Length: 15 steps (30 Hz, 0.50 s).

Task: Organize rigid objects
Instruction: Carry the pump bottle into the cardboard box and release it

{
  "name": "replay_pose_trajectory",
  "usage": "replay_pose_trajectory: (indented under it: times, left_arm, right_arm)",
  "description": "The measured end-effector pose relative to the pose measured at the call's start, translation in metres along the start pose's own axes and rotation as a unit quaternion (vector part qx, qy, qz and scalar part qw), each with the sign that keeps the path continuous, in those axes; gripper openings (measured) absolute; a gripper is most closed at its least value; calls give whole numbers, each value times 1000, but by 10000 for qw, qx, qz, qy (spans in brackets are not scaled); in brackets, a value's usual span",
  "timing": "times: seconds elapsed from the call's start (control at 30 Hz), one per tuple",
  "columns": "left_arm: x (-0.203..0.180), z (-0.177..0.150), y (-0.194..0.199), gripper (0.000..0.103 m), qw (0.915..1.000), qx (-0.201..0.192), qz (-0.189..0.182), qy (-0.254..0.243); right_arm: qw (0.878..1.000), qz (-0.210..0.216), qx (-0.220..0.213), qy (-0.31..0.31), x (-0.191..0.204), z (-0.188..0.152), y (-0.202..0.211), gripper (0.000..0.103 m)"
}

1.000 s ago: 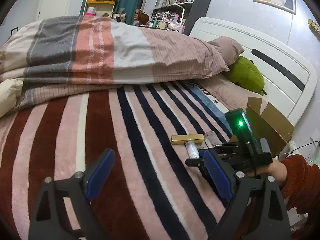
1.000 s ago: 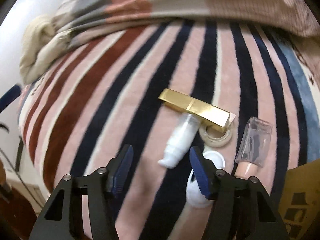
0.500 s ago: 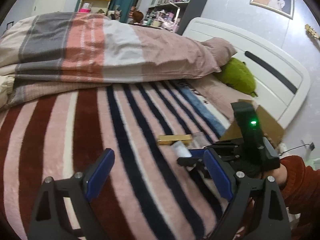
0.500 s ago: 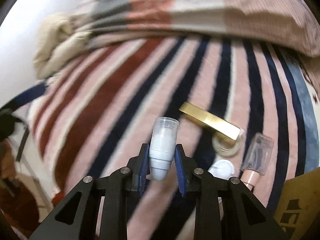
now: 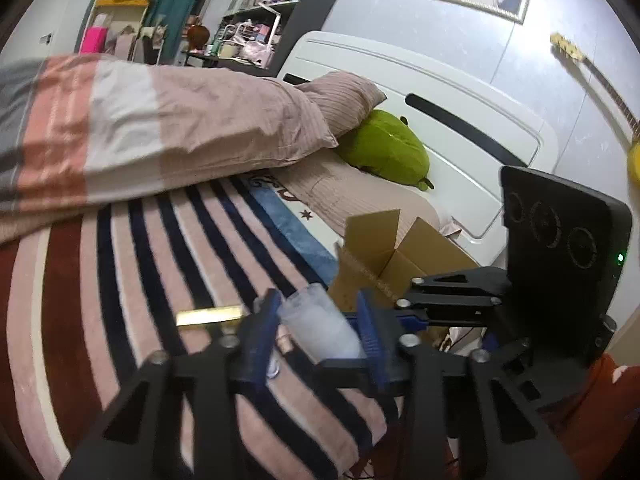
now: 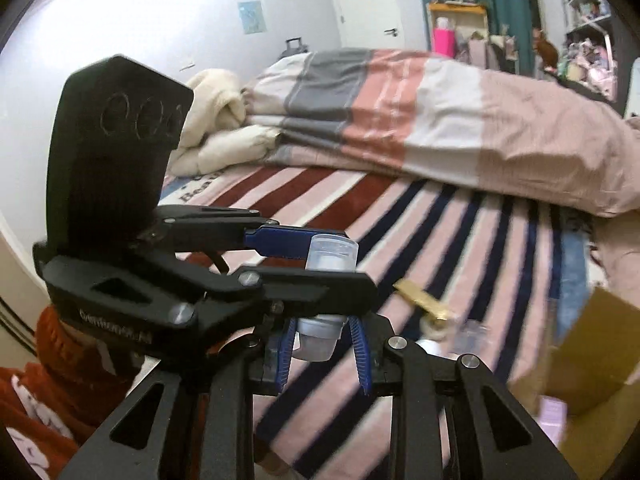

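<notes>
Left gripper now closing around white bottle, held by right gripper.

Home bedroom, bed with striped blanket, pillow, white headboard, cluttered shelves

I see a small translucent frosted plastic bottle, smooth, with a clear cap. My left gripper and right gripper are matt black plastic with ribbed blue rubbery pads and bright metal screws. Under the bottle, the striped plush blanket looks soft and fuzzy. Left of the bottle lies a glossy gold metallic bar; behind it stands a matt brown cardboard box.
</notes>
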<state>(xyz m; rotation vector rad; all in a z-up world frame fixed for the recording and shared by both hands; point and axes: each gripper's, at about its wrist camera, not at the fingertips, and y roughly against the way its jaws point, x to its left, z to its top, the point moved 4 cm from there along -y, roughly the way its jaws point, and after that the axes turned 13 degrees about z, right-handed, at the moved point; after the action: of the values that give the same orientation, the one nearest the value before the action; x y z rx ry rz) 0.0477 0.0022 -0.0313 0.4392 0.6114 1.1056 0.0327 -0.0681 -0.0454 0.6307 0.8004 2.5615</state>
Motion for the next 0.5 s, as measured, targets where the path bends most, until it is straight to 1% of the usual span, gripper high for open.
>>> replay_pose_trajectory:
  times: [0.13, 0.27, 0.37, 0.5]
  left_arm:
    - [-41, 18, -23, 32, 9994, 97, -154, -291]
    - [-80, 34, -58, 32, 9975, 270, -381, -524]
    - [-104, 41, -85, 32, 9954, 443, -553, -644]
    - [-128, 46, -118, 31, 9925, 660, -678, -773]
  right_arm:
    - [9995, -183, -194, -182, -29, -10, 41, 21]
    - [9978, -421, -294, -412, -61, -24, 73, 21]
    - [9957, -543, -290, -696, -88, -35, 94, 21]
    - [9922, -710, -172, -1013, -120, -47, 111, 21]
